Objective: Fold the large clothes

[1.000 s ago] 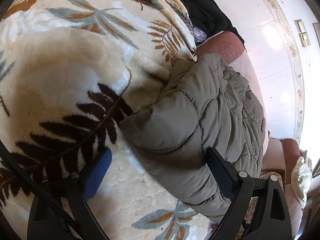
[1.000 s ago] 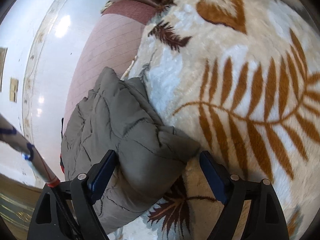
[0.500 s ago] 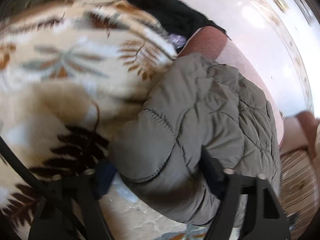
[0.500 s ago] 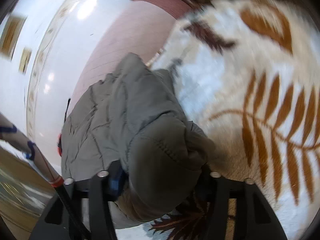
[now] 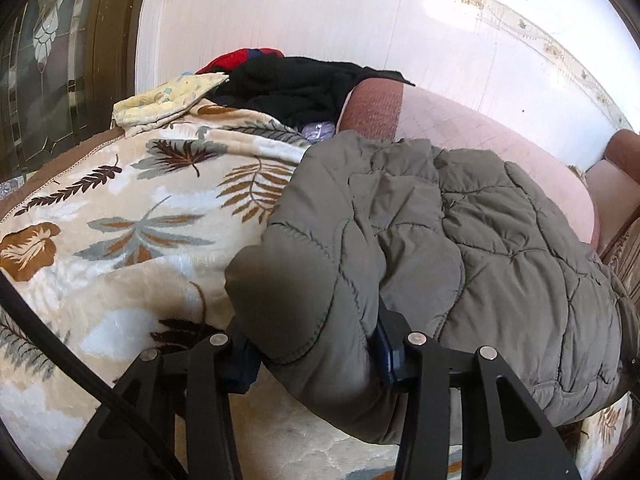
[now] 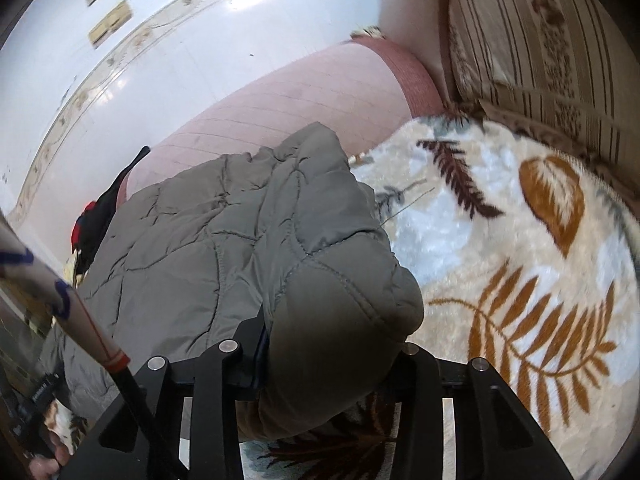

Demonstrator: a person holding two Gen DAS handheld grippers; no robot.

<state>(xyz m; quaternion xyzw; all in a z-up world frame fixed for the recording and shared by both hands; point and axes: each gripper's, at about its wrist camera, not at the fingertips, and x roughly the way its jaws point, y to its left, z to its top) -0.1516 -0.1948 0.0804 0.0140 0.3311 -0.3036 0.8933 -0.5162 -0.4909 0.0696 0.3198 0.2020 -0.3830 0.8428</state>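
An olive-grey quilted jacket (image 5: 460, 248) lies bunched on a cream blanket with a leaf print (image 5: 120, 240). In the left wrist view my left gripper (image 5: 316, 356) has its jaws closing on the jacket's near left corner, and the padded cloth fills the gap between the blue pads. In the right wrist view the same jacket (image 6: 224, 240) spreads to the left. My right gripper (image 6: 328, 368) is closing on the near right corner, with a thick fold bulging between its fingers. Both corners are raised off the blanket.
A pile of black (image 5: 288, 88) and red clothes and a pale yellow cloth (image 5: 168, 100) lie at the blanket's far end. A pink sofa back (image 6: 280, 104) runs behind the jacket, with a striped cushion (image 6: 540, 48) at the right. A white tiled wall (image 5: 360, 20) stands beyond.
Both grippers have narrowed from wide open onto the jacket's near corners, rolled upright and risen, lifting the corners. The views now look more level, toward the wall.
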